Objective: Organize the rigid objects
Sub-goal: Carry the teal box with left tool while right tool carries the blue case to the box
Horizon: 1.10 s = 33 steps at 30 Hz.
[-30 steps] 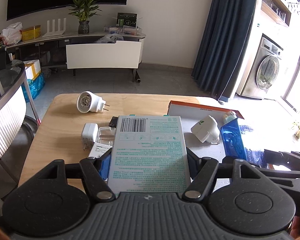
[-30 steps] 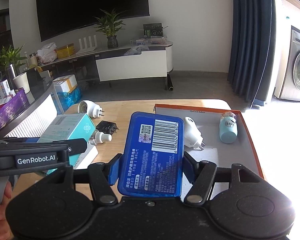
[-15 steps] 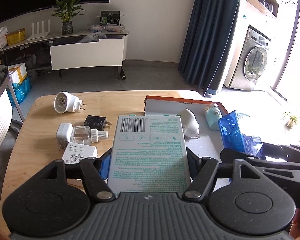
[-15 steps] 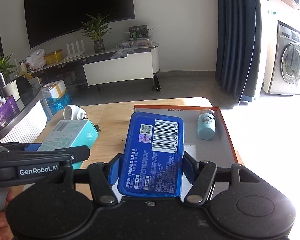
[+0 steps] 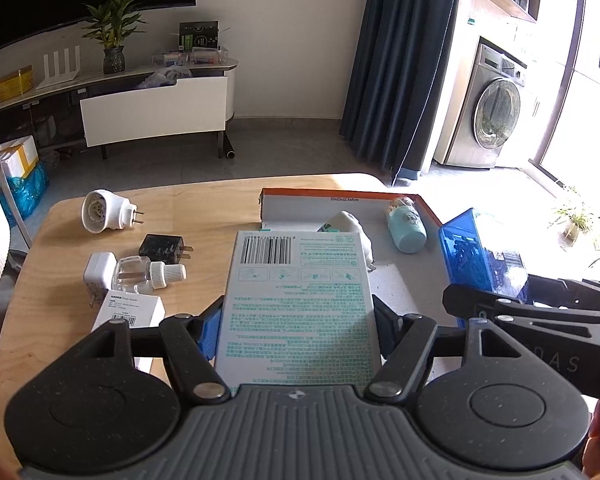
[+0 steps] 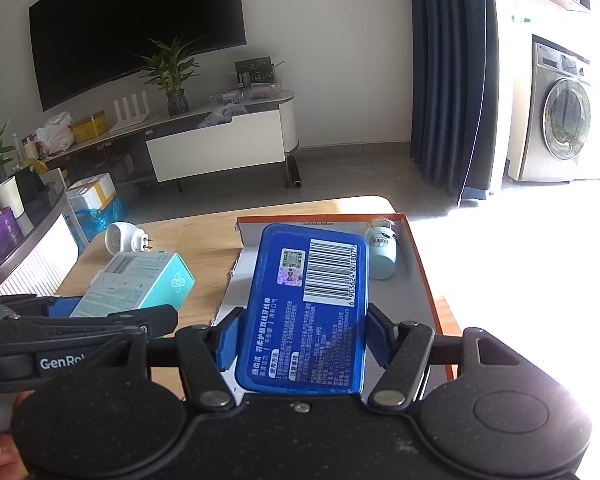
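Both tongs clamped on cargo: left gripper pinched across the sides of a white-and-teal carton, right gripper pinched across a blue plastic case, blue pads pressed flat against each.

Compared with a second ago, swung sideways across the wooden table toward the shallow orange-rimmed tray; more of the tray's grey floor now under both loads, and the far rim nearer the middle of each view. Grips unchanged throughout. Likely meaning: transport nearly over, both items carried above the tray, set-down probably next, though neither yet resting on anything.

Carton seen from the left wrist view: printed face up, barcode at the far end, teal text blocks, edges crisp and square, held tilted downward. Case seen from the right wrist view: glossy, rounded corners, barcode and a small holographic sticker at the far end, white lettering lower down.

Already in the tray: a pale blue bottle lying on its side and a white plug-in device partly hidden behind the carton. Left outside on the table: a round white plug, a black adapter, a clear bottle with a white cap, a white charger and a small white box.
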Each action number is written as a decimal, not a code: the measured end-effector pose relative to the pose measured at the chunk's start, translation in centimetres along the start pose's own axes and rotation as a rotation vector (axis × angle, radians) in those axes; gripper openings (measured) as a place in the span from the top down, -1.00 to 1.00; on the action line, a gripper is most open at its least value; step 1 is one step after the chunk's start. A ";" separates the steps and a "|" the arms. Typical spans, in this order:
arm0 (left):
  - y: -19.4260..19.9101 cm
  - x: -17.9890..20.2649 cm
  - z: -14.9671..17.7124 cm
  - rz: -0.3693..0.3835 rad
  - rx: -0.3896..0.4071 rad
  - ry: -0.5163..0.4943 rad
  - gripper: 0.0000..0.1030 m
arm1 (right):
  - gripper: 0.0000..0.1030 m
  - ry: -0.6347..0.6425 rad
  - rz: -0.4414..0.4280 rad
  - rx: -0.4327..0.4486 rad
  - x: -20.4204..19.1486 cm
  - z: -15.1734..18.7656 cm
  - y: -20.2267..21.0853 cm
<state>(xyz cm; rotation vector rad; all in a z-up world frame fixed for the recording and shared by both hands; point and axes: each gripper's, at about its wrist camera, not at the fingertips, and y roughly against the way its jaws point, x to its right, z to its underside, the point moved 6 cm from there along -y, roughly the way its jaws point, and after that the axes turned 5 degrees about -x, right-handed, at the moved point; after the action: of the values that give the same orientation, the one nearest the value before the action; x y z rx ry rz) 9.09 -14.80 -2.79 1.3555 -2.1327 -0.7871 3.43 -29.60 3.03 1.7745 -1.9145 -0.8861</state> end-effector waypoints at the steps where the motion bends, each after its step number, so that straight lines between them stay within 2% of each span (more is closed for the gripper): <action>1: -0.1 0.1 0.0 0.000 -0.001 -0.002 -0.39 | -0.46 -0.002 0.001 0.000 0.0 0.0 0.0; 33: -3.0 3.0 -0.1 0.038 -0.049 -0.030 -0.39 | -0.46 -0.051 0.054 0.009 2.7 -0.5 -1.7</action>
<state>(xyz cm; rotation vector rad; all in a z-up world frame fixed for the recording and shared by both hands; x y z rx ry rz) 9.92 -18.62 -4.51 1.2815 -2.1415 -0.8444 4.61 -32.39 1.89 1.7118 -1.9916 -0.9135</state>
